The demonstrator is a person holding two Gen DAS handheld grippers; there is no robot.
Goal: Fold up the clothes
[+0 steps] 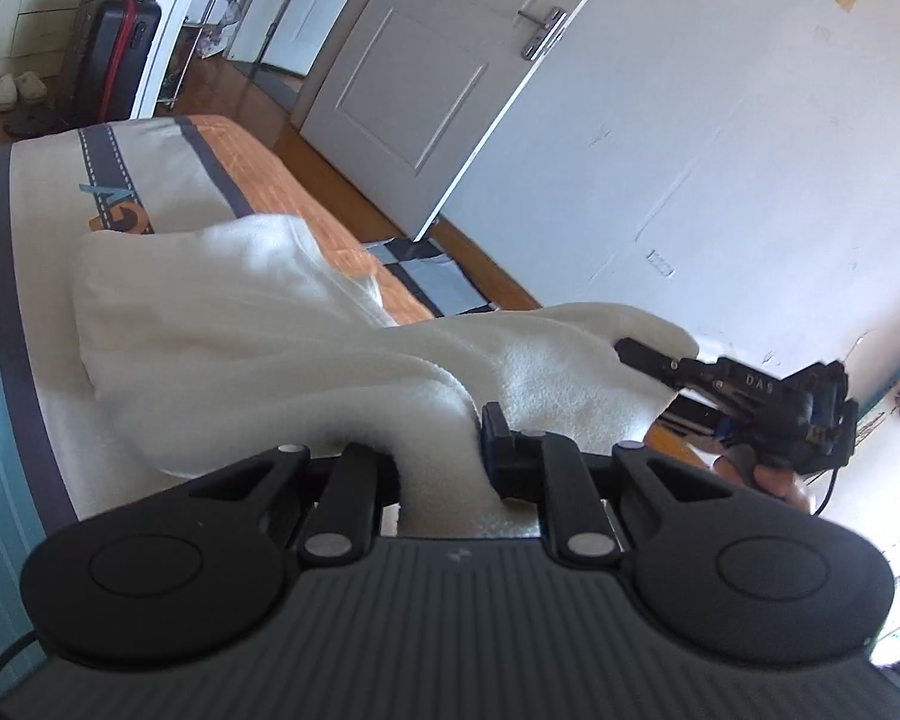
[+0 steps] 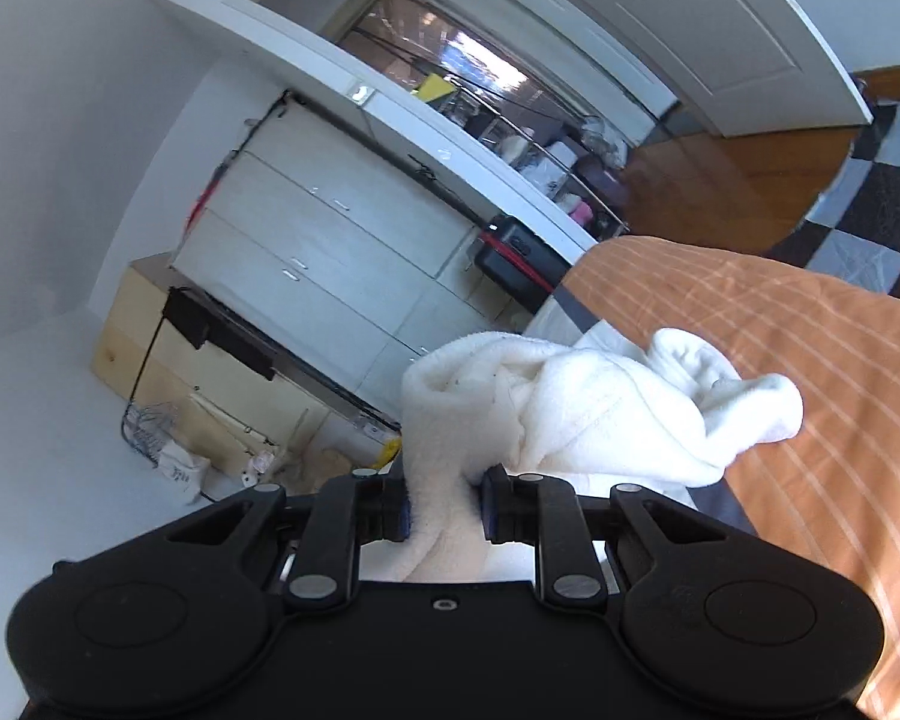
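Observation:
A white fleecy garment (image 1: 258, 348) hangs between both grippers above the bed. My left gripper (image 1: 441, 456) is shut on one edge of it; the cloth bulges up between the fingers and drapes away to the left. My right gripper (image 2: 444, 504) is shut on another bunched part of the same garment (image 2: 576, 414), which spills to the right with a cuff-like end. The right gripper also shows in the left wrist view (image 1: 648, 360), at the right, pinching the cloth's far corner.
The bed (image 2: 810, 372) below has an orange striped cover and a white and teal part (image 1: 6, 312). A dark suitcase (image 1: 120, 42), a white door (image 1: 426, 60), white drawers (image 2: 330, 240) and a checked floor mat (image 2: 870, 222) surround it.

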